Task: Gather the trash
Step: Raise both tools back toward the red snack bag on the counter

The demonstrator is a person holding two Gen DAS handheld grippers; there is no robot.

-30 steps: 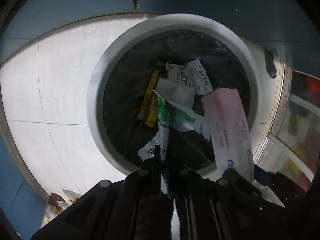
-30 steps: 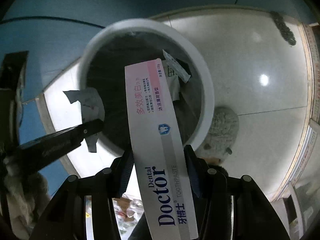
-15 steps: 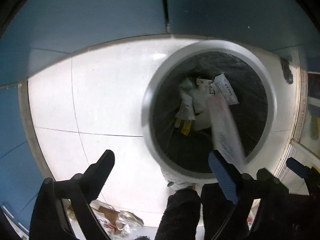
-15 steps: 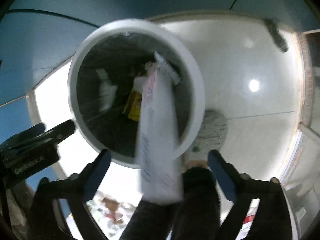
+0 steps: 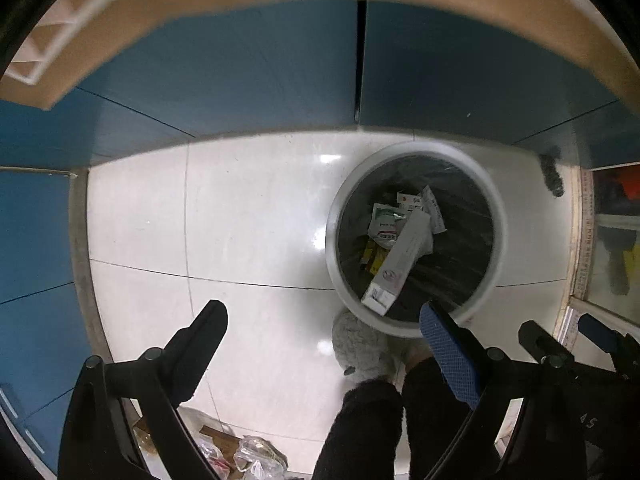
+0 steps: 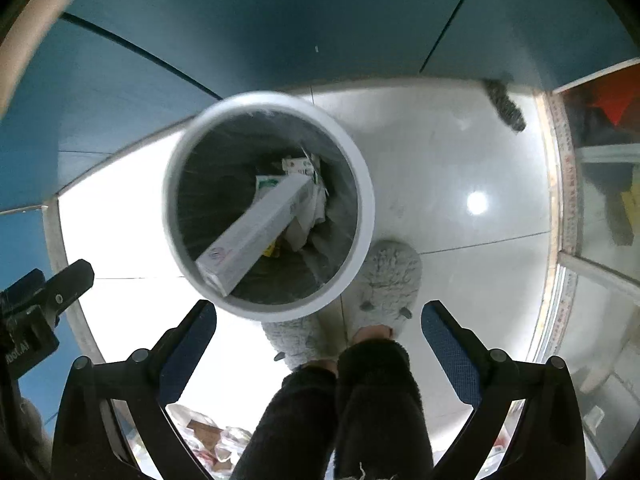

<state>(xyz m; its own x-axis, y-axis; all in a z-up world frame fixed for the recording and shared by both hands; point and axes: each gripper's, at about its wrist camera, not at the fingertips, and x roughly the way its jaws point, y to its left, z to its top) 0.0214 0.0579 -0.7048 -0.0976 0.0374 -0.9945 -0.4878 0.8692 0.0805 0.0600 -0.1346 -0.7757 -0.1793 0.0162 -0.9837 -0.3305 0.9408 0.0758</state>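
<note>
Over the bin (image 6: 362,196): your left tool (image 5: 324,322) & right tool (image 6: 318,322) hang released, empty; toothpaste box (image 6: 256,232) lies inside w/ wrappers (image 5: 386,222). More litter (image 5: 244,454) on floor left to collect

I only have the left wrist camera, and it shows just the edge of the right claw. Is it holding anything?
Observer: No. The right claw is wide open, with only floor and the person's legs showing between its fingers. The long box lies slanted inside the bin.
Operator: Where are the person's feet?
Observer: Both grey slippers show here, close against the bin's near side.
</note>
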